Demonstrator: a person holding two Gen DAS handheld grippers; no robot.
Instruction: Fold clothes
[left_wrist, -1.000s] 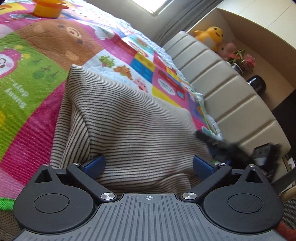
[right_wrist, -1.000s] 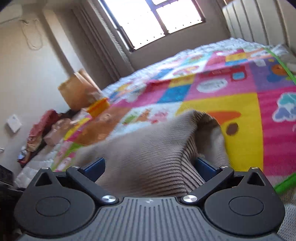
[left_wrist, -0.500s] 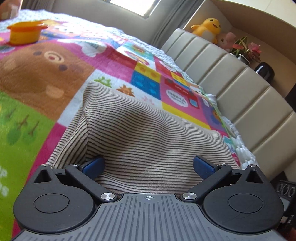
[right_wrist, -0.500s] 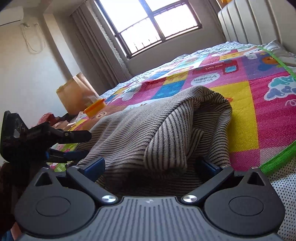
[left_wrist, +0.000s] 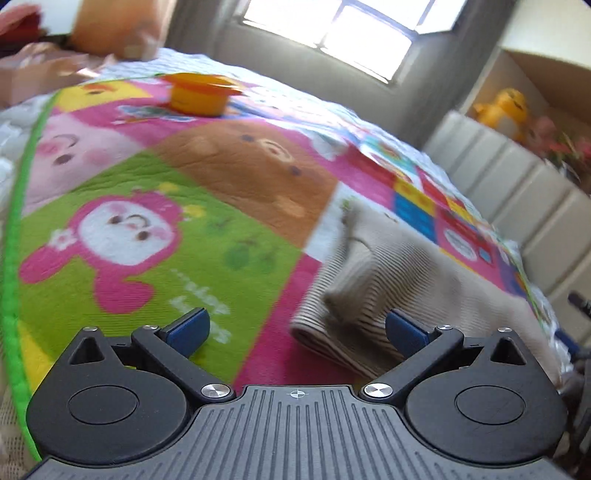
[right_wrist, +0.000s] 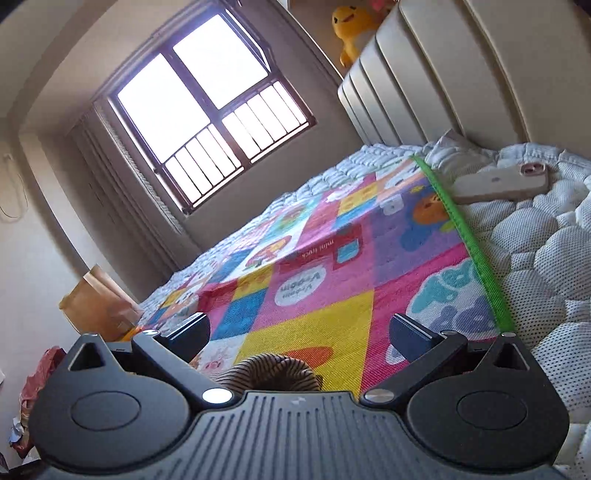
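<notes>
A striped beige garment (left_wrist: 402, 280) lies folded on the colourful play mat (left_wrist: 155, 229), to the right in the left wrist view. My left gripper (left_wrist: 297, 326) is open and empty, just left of the garment's near edge. In the right wrist view only a small hump of the garment (right_wrist: 277, 374) shows below my right gripper (right_wrist: 299, 332), which is open, empty and lifted above the mat (right_wrist: 332, 280).
An orange toy cup (left_wrist: 199, 92) stands far on the mat. A phone (right_wrist: 502, 182) lies on the white quilt right of the mat's green edge. A padded headboard (right_wrist: 424, 74), a window and a paper bag (right_wrist: 96, 306) lie beyond.
Both grippers have come off the garment and hold nothing. The left one swung left, the right one lifted and tilted up. The garment now lies folded on the mat.
</notes>
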